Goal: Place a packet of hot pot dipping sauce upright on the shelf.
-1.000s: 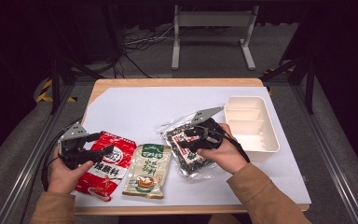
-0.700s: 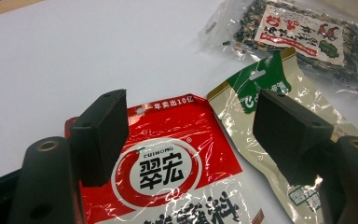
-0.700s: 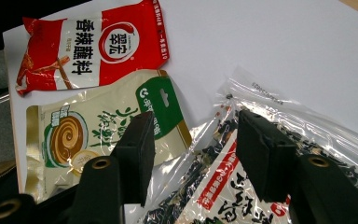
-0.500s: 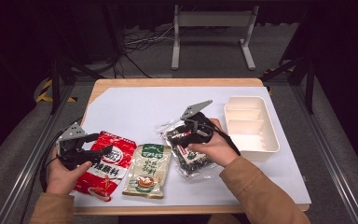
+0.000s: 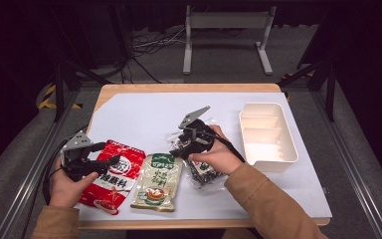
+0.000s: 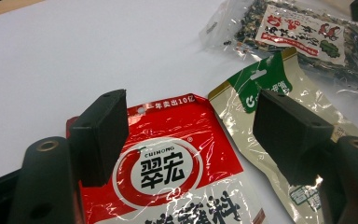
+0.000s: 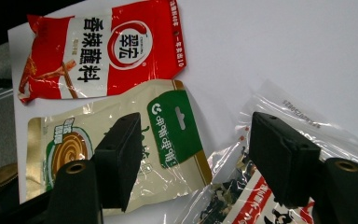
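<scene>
Three packets lie on the desk (image 5: 144,112): one red packet (image 5: 113,174), one beige-and-green packet (image 5: 157,181) just beside it, one clear packet (image 5: 205,169) of dark bits at the right, under the right hand. One white tray (image 5: 267,137) stands farther right. The right gripper (image 5: 180,148) hovers over the gap between beige and clear packets, jaws wide and just been opening, nothing between them. The left gripper (image 5: 110,162) hangs over the red packet, jaws well apart, empty.
</scene>
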A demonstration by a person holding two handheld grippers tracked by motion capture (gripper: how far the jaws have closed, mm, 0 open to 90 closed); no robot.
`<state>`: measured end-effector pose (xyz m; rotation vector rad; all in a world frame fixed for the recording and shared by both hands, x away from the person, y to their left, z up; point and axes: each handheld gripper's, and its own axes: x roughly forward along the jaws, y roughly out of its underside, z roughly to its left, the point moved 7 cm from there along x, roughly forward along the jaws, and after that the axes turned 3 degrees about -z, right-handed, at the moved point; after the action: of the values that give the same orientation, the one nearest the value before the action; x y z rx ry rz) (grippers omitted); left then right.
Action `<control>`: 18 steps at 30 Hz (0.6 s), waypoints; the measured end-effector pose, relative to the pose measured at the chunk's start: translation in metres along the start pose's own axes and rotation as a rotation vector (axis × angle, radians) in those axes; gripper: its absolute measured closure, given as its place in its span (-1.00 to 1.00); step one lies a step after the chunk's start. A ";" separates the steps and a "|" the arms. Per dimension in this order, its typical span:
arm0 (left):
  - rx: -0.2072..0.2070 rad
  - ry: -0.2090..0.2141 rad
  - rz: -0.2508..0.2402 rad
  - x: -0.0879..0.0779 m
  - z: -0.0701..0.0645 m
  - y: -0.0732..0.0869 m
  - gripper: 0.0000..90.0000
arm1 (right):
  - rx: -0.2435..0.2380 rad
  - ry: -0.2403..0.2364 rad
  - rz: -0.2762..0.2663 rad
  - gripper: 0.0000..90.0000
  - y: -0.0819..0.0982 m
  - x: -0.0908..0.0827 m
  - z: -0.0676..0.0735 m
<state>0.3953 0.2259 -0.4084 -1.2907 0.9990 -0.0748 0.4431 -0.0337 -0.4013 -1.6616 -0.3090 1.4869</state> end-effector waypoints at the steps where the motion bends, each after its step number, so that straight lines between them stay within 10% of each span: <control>1: -0.003 0.002 0.001 0.000 0.000 0.000 -0.39 | -0.001 -0.002 0.005 -0.23 0.000 0.003 0.000; 18: 0.002 -0.003 0.002 0.001 0.001 0.002 -0.40 | 0.007 -0.042 0.137 -0.23 0.015 0.048 -0.005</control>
<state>0.3958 0.2272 -0.4103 -1.2874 0.9977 -0.0729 0.4550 -0.0120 -0.4457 -1.6757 -0.2154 1.6240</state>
